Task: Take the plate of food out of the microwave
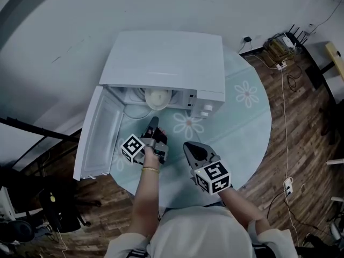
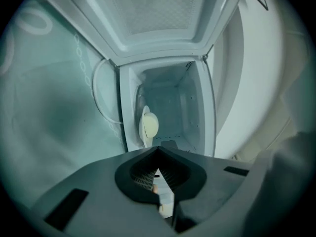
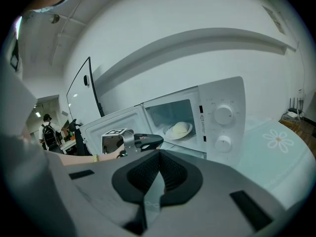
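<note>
The white boxy microwave oven with two round dials (image 1: 161,63) is set on a round table draped in pale green flowered cloth (image 1: 247,128). Its white hinged door (image 1: 99,133) is turned fully out to the left, so the white plate bearing a pale rounded mound of food (image 1: 158,97) is exposed on the cavity floor. The left gripper (image 1: 154,120) is held just before the opening and aimed at the plate, with its jaws pressed together on nothing, so they would presumably have to be parted before the rim could be taken. The right gripper (image 1: 187,144), likewise closed and empty, is held back over the cloth, seemingly so that the approach is not crowded.
</note>
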`<state>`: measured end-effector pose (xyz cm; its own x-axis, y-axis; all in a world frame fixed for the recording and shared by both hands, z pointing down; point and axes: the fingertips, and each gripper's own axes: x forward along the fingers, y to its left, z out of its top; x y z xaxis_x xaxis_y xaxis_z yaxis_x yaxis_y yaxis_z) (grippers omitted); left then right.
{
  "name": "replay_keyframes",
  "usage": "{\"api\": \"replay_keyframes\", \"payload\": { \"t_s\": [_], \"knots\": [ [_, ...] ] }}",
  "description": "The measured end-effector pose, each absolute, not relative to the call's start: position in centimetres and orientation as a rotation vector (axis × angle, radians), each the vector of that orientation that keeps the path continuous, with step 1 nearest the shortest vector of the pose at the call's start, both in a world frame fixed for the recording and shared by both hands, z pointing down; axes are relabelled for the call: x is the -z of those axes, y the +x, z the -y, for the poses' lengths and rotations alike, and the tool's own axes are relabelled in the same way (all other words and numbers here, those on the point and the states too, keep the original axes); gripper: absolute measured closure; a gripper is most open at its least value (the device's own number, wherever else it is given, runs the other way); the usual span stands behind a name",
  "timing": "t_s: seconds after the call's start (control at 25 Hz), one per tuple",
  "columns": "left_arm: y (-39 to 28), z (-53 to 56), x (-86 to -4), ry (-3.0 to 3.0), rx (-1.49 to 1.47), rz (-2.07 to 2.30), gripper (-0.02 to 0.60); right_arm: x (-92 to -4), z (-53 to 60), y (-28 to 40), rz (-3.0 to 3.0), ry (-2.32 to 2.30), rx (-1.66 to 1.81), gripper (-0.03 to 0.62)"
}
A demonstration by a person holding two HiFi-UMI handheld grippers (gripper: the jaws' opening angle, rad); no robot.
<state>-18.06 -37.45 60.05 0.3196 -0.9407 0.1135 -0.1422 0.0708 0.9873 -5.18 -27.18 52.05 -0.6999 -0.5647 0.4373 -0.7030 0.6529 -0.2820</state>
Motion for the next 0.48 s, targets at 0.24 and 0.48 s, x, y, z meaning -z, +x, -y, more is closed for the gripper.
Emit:
{"api": "replay_keyframes", "payload": {
  "t_s": [0.24,0.48],
  "knots": [
    [-17.8,39.3,-61.7,1.304,0.850,1.084,0.571,-52.4,28.1,-4.7,2.553,1.026,-0.643,0.588],
    [-17.7,40.7,-61.5,1.276,0.959,0.995,0.454,-52.8,28.8,-4.5,2.543,1.046,-0.659,0.588]
  ]
}}
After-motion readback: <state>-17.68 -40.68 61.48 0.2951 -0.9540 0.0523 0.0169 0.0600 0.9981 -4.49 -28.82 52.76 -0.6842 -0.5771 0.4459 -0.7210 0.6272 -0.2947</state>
